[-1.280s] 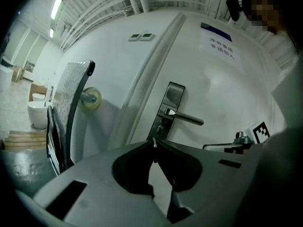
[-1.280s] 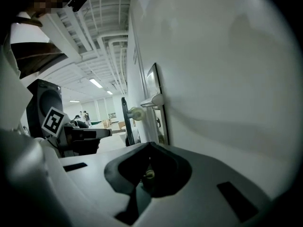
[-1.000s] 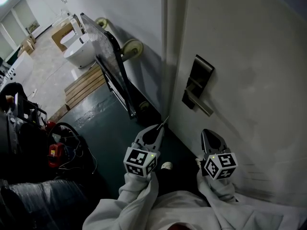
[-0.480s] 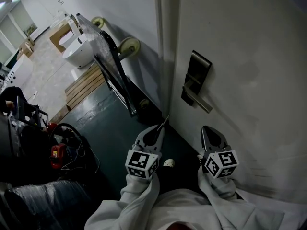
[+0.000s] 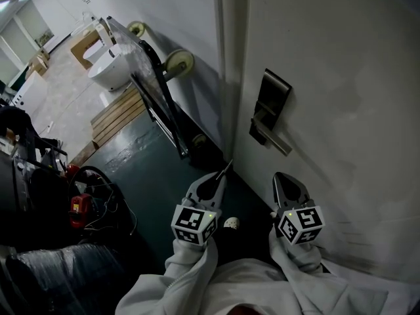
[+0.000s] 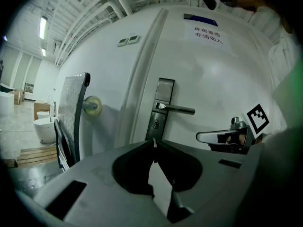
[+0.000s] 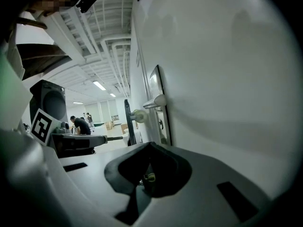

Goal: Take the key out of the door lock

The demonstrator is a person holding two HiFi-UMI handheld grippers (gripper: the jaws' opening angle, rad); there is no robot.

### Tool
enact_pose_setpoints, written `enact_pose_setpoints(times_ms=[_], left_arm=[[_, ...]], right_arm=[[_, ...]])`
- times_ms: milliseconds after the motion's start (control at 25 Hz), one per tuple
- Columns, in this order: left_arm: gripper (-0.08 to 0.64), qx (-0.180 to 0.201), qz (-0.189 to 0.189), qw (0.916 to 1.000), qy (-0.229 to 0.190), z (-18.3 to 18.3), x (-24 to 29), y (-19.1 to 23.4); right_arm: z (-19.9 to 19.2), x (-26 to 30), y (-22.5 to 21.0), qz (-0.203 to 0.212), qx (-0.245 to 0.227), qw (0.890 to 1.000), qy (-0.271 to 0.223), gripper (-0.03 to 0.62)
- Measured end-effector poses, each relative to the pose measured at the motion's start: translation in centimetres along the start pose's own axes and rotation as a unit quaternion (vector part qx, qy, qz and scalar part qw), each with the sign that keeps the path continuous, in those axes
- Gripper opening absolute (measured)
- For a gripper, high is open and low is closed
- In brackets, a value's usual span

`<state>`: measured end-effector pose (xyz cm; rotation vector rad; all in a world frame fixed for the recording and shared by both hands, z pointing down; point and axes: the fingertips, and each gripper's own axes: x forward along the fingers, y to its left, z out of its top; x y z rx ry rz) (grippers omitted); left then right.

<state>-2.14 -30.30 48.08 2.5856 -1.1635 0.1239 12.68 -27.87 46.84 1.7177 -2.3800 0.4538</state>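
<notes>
A metal lock plate (image 5: 270,107) with a lever handle (image 5: 275,143) sits on the white door (image 5: 341,77). In the left gripper view the keyhole (image 6: 155,124) below the lever (image 6: 177,109) shows no key in it. My left gripper (image 5: 220,176) is shut on a thin metal key (image 5: 226,167), which pokes out past its tips (image 6: 154,143). It hangs low and short of the door, left of the lock. My right gripper (image 5: 283,179) is shut with nothing in it, close beside the door face and below the handle (image 7: 156,101).
A flat trolley (image 5: 154,97) with pale wheels (image 5: 181,64) leans on the wall left of the door frame. A wooden pallet (image 5: 118,115) and a white basin (image 5: 108,71) lie beyond. Cables and a red tool (image 5: 77,209) are at the left. A small white object (image 5: 229,224) lies on the dark floor.
</notes>
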Motion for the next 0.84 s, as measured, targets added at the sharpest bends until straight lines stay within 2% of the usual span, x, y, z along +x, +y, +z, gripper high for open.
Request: enact_pose_setpoints(times_ms=[840], left_arm=[[0.028, -0.026, -0.008, 0.9996, -0.005, -0.1, 0.5, -1.0]], right_arm=[[-0.3, -0.7, 0.0, 0.004, -0.005, 1.000, 0.008, 0.051]])
